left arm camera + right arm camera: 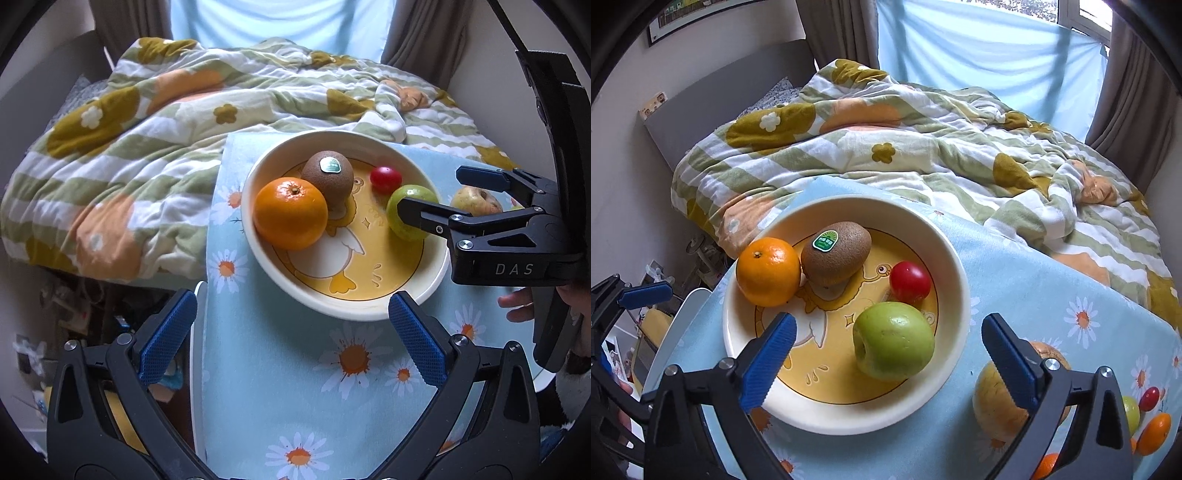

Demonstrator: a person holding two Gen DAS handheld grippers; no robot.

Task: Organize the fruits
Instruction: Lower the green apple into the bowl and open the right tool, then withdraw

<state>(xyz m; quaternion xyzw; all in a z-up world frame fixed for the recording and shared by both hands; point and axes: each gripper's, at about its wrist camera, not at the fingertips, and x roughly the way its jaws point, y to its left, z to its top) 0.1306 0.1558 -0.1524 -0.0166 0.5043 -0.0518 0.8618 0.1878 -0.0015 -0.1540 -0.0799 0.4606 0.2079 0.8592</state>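
A cream bowl [258, 254] [953, 266] with a yellow duck picture stands on the blue daisy cloth. In it lie an orange [290, 213] [768, 271], a brown kiwi [328, 177] [836, 253] with a green sticker, a red tomato [385, 179] [909, 282] and a green apple [402, 210] [894, 340]. My right gripper [888, 363] [430, 192] is open, its jaws apart on either side of the green apple, just above the bowl's right part. My left gripper [291, 332] is open and empty at the bowl's near rim. A yellowish pear [476, 201] [993, 402] lies on the cloth right of the bowl.
The daisy cloth [280, 387] [1034, 280] covers a small table beside a bed with a flowered quilt [147, 155] [905, 147]. Printed fruit pictures show on the cloth at the right wrist view's lower right [1152, 432]. The table edge drops off at left [197, 369].
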